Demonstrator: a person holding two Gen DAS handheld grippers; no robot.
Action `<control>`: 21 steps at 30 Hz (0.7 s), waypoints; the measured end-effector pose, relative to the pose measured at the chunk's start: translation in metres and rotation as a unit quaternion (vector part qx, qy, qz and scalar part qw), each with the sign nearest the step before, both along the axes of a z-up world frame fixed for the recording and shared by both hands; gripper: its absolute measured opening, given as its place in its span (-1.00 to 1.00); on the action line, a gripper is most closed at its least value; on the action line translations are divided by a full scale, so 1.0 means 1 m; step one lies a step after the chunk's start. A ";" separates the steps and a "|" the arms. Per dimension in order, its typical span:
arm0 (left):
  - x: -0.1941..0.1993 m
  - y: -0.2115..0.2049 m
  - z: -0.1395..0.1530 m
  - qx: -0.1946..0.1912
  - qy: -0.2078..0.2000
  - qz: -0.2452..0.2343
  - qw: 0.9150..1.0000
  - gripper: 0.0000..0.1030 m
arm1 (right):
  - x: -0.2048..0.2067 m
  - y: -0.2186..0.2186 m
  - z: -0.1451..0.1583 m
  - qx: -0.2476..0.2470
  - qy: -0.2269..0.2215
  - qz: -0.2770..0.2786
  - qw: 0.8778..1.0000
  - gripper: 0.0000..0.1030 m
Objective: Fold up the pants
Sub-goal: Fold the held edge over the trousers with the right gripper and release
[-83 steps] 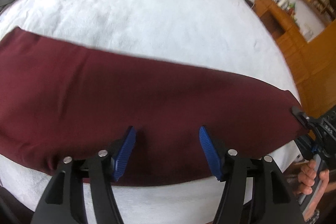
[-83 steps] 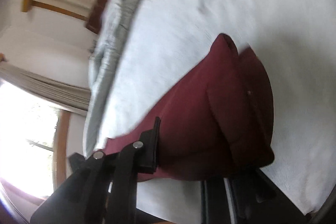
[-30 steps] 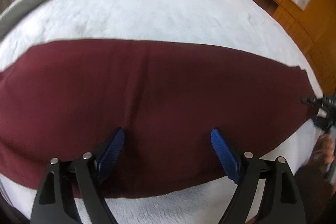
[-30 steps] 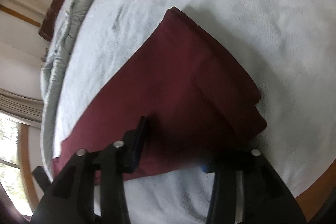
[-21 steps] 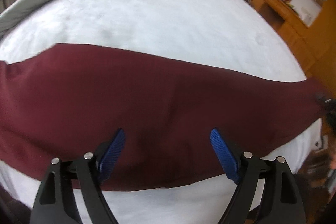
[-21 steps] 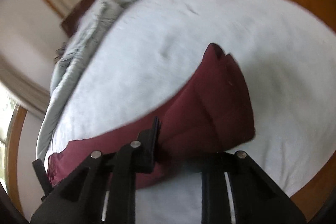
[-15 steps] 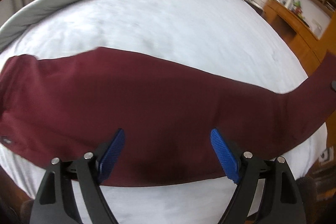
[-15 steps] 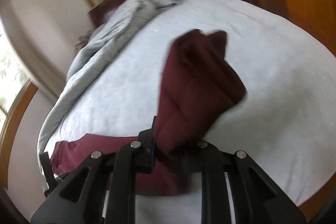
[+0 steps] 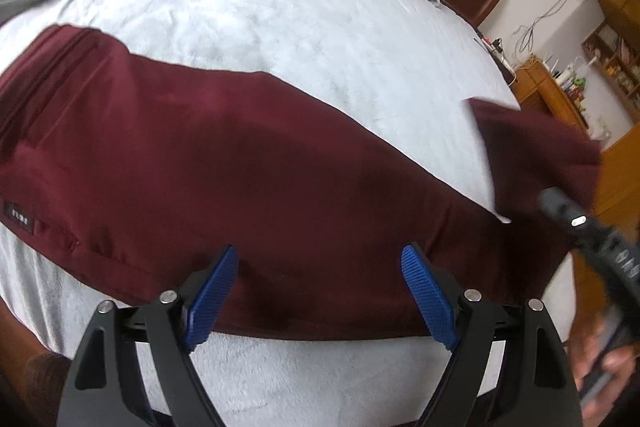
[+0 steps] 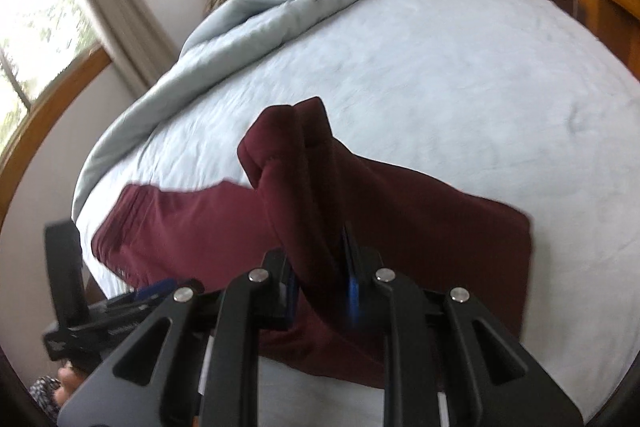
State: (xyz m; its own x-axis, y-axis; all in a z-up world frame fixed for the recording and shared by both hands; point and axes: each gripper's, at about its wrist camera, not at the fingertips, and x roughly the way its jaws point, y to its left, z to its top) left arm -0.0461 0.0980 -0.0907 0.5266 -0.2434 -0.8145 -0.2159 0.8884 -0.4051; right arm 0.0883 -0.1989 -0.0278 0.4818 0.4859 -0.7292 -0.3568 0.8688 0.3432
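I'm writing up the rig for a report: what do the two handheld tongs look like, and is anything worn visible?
Both tongs are matte black plastic with triangular cut-outs and silver rivets at the joints. The left tongs carry ribbed blue pads on the fingers. The right tongs show blue pad edges as well. A hand grips a black handle; a patterned fabric shows at the right-wrist view's lower left corner.

A small dark label (image 9: 19, 218) on the maroon pants (image 9: 224, 163) bears pale lettering too blurred to read.
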 end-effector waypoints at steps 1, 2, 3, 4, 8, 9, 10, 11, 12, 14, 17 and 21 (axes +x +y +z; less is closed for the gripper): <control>-0.001 0.003 0.000 -0.006 0.001 0.002 1.000 0.64 | -0.001 0.008 -0.005 -0.004 0.004 0.008 1.000 -0.66; 0.000 0.003 -0.001 -0.010 0.000 0.004 1.000 0.64 | -0.001 0.020 -0.011 -0.016 0.009 0.019 1.000 -0.66; -0.001 0.006 -0.001 -0.017 0.000 0.006 1.000 0.64 | -0.003 0.026 -0.017 -0.025 0.012 0.025 0.999 -0.66; 0.000 0.009 -0.001 -0.023 0.001 0.008 1.000 0.64 | -0.005 0.032 -0.023 -0.033 0.014 0.030 0.999 -0.66; 0.001 0.016 -0.005 -0.067 0.011 0.013 0.998 0.64 | -0.013 0.051 -0.051 -0.061 0.030 0.053 0.996 -0.59; 0.003 0.017 -0.006 -0.071 0.014 0.014 0.997 0.64 | -0.015 0.057 -0.055 -0.067 0.032 0.057 0.996 -0.53; 0.005 0.017 -0.007 -0.074 0.017 0.013 0.997 0.64 | -0.017 0.059 -0.060 -0.073 0.036 0.063 0.995 -0.37; 0.007 0.017 -0.008 -0.078 0.018 0.011 0.997 0.64 | -0.019 0.060 -0.063 -0.068 0.041 0.071 0.994 -0.28; 0.009 0.016 -0.010 -0.083 0.021 0.009 0.996 0.64 | -0.021 0.062 -0.065 -0.059 0.048 0.080 0.994 0.01; 0.015 0.014 -0.014 -0.099 0.031 0.002 0.995 0.65 | -0.025 0.062 -0.068 -0.037 0.068 0.106 0.991 0.24; 0.023 0.009 -0.022 -0.124 0.048 -0.004 0.991 0.66 | -0.033 0.058 -0.067 -0.010 0.092 0.143 0.985 0.40; 0.032 0.005 -0.027 -0.137 0.061 -0.008 0.989 0.67 | -0.037 0.033 -0.059 0.059 0.140 0.167 0.974 0.45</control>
State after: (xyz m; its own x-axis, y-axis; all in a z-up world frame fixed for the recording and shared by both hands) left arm -0.0139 0.1028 -0.1175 0.4232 -0.4711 -0.7739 -0.2648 0.7525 -0.6029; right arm 0.0509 -0.1660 -0.0863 0.0733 0.6703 -0.7385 -0.4907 0.6689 0.5584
